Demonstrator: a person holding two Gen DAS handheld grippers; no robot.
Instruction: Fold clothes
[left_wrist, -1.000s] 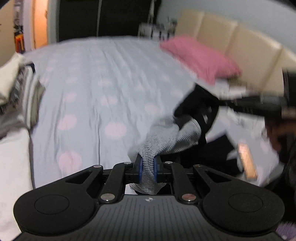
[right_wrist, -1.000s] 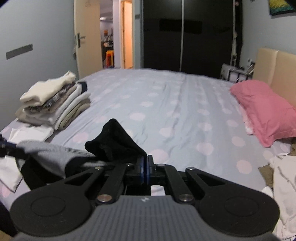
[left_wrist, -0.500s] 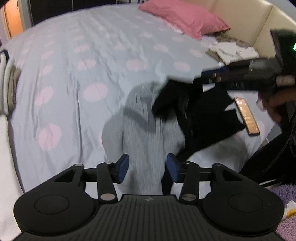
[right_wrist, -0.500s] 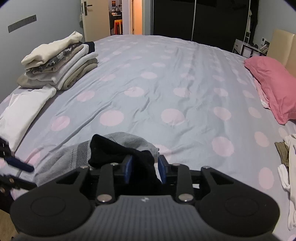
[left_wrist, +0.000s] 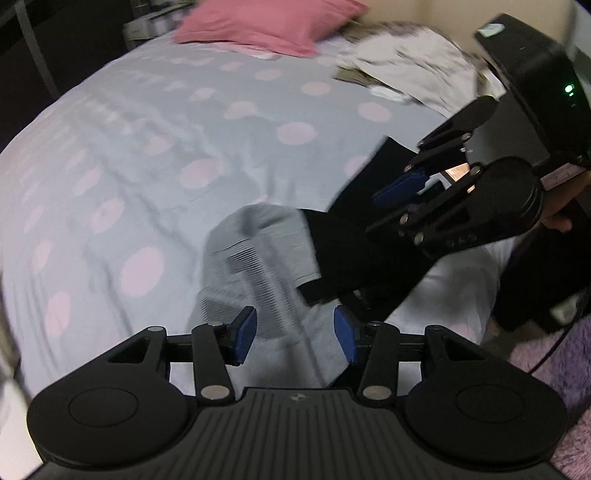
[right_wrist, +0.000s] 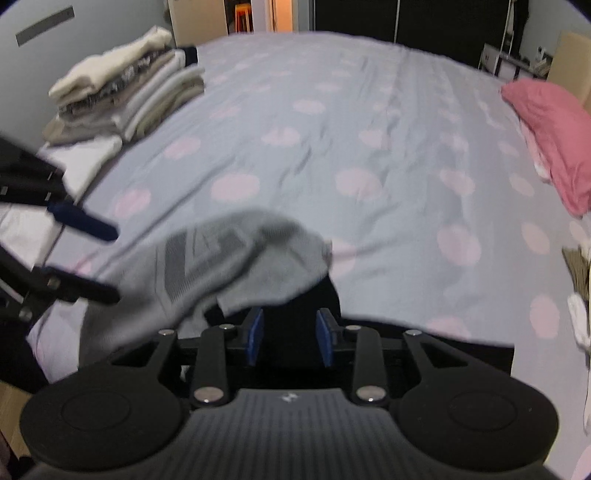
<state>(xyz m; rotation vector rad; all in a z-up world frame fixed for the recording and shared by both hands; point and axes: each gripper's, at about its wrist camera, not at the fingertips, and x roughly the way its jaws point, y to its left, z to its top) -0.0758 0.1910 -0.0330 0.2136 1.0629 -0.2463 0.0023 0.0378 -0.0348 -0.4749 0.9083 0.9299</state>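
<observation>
Released moments ago from both hand-held grippers, left (left_wrist: 294, 334) and right (right_wrist: 290, 336), jaws now apart: grey-and-black garment (left_wrist: 266, 254) dropped on the bed (left_wrist: 147, 155), ready for folding.

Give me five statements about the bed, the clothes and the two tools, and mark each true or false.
1. The left tool has its jaws apart, clamping nothing. True.
2. The grey-and-black garment lies on the bed. True.
3. The pink pillow sits on top of the stack of folded clothes. False: they lie on opposite sides of the bed.
4. The right tool is shut on the garment. False: its pads stand apart over black fabric.
5. The bedsheet is plain white. False: pale with pink dots.
</observation>
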